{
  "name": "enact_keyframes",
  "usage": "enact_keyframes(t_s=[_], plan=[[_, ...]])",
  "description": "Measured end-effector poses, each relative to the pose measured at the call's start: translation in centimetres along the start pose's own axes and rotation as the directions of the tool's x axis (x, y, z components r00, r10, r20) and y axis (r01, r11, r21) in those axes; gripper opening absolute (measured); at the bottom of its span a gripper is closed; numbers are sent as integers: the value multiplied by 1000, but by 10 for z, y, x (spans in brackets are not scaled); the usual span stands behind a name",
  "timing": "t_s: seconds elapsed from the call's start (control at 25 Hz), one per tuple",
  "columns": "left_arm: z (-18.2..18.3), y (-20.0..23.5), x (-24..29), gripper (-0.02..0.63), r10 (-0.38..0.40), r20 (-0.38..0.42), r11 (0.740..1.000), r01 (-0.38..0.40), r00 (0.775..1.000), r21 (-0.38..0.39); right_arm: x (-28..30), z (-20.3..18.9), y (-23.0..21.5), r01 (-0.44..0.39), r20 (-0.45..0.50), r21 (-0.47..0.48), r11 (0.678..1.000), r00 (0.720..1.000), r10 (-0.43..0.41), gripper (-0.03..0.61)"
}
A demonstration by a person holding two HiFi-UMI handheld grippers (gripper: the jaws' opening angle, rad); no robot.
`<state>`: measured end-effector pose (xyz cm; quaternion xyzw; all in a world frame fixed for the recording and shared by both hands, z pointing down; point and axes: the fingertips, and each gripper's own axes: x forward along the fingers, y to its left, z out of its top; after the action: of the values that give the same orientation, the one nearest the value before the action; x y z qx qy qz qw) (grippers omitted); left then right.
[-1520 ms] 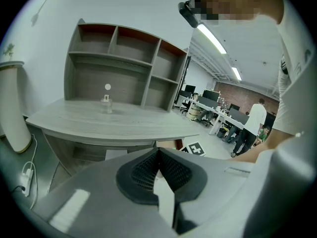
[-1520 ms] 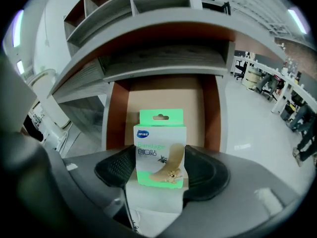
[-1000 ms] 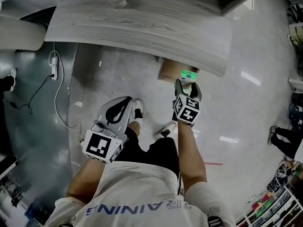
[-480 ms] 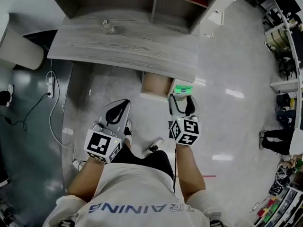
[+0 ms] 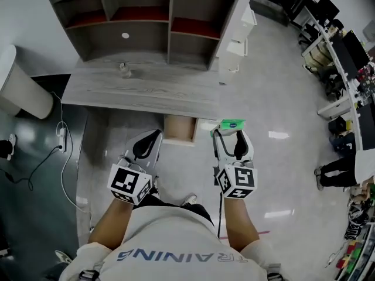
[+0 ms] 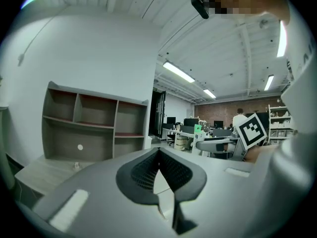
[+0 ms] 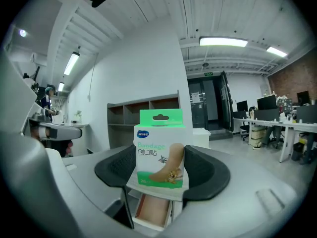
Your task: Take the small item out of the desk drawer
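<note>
Right gripper (image 5: pixel 231 137) fingers (image 7: pixel 118 168) are spreading wide and pinching the bandage box (image 7: pixel 159 133) by its two sides, box standing upright between the pads. Left gripper (image 5: pixel 149 139) fingers (image 6: pixel 140 173) are pressing together at the tips, nothing between them. Both grippers are pointing at the far side, held in the air over the floor, near of the worktop (image 5: pixel 146 91).

The bandage box is sitting out of the drawer (image 5: pixel 179 129), just right of it and apart from it. The drawer is hanging open from under the worktop's near edge, tan inside showing. The shelf unit (image 5: pixel 146 22) is standing on the far part of the worktop, with open compartments and red-lined shelves. A small object (image 5: pixel 123 69) is resting on the worktop in front of it; cannot tell what it is.

The head view is showing only the box's green top (image 5: pixel 230 124). The right gripper view is showing its front: green hang tab, the word "Bandage", a foot picture, and the open drawer (image 7: pixel 151 209) below. The left gripper view is catching the right gripper's marker cube (image 6: pixel 253 130) at the right and an office with desks beyond.
</note>
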<state>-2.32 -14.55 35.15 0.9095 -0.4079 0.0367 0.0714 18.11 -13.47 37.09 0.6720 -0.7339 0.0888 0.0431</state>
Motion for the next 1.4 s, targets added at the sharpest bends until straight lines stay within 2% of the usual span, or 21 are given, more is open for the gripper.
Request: enact_keyframes(t_s=[0.24,0.44,0.84,1.4], plan=[[38,-26,9,-2,-56,88,998,53,995,29,-39,69,-13,20,131,-24,999,991,-17,319],[62,-40,16,-2,-94,135,994,87,986,60,-66,101,-22,45,206,-32,998,978,-37,319],[65,-48,25,-2,-115,133,993,109,984,54,-69,106,-28,56,216,-42,998,975,-46,319],[65,-40,16,-2,-96,124,994,88,988,63,-58,103,-18,33,211,-49,998,977,-22,319]])
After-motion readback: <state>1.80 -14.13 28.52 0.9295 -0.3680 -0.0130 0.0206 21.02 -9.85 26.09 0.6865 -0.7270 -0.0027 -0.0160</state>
